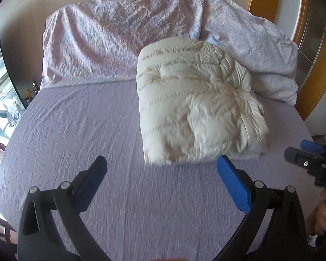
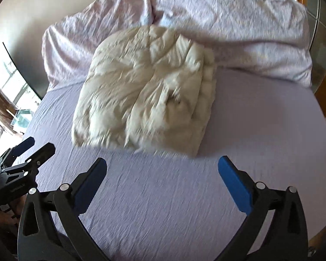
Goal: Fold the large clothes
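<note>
A cream quilted garment (image 1: 197, 104), padded like a down coat, lies folded into a compact block on the lilac bed sheet (image 1: 80, 134), toward the head of the bed; its far edge rests against, or just before, the rumpled pale floral duvet (image 1: 102, 43) heaped along the wall (which of the two cannot be told from here). In the right wrist view the same garment (image 2: 145, 95) shows layered folds stacked along its right side, the duvet (image 2: 239, 28) bunched behind it and the sheet (image 2: 163, 195) bare in front. The left gripper (image 1: 162, 167) hovers over the sheet just short of the bundle's near edge, its blue-padded jaws spread wide with nothing between them. The right gripper (image 2: 163, 165) is likewise spread wide and holds nothing, also just short of the near edge. No container appears in either view; the bed alone carries the garment. Each gripper is visible at the margin of the other's view, beside the bundle and apart from it.
</note>
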A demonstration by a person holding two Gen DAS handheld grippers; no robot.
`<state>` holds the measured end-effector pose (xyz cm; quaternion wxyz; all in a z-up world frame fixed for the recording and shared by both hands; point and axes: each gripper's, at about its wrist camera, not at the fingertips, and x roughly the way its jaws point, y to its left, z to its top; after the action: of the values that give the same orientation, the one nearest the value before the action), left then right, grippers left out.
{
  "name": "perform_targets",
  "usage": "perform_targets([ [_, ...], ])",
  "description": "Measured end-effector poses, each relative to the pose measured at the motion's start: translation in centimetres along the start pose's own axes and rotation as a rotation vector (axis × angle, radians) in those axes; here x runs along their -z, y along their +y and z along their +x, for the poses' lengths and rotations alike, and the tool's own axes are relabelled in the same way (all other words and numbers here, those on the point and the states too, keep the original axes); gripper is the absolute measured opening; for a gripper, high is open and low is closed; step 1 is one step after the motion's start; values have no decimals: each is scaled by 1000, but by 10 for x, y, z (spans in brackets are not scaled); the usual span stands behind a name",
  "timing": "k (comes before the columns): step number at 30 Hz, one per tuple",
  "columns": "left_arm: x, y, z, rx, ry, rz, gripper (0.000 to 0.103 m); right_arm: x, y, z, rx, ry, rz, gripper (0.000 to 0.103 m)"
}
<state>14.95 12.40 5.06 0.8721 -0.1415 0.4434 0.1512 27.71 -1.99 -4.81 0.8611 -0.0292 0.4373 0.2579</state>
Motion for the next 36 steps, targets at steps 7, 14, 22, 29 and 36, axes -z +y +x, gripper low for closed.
perform_targets([
  [7,22,1,-14,18,15,12,100,32,20,-10,7,-3,-7,102],
  [14,34,1,-18,39,26,20,100,48,21,-15,-3,-12,35,102],
  [22,42,-1,-19,63,43,17,100,55,20,-15,-2,-4,46,102],
  [29,44,0,-18,73,46,9,100,58,21,-14,-8,-3,48,102],
  [36,43,-1,-17,82,45,5,100,58,22,-14,-8,-9,49,102],
])
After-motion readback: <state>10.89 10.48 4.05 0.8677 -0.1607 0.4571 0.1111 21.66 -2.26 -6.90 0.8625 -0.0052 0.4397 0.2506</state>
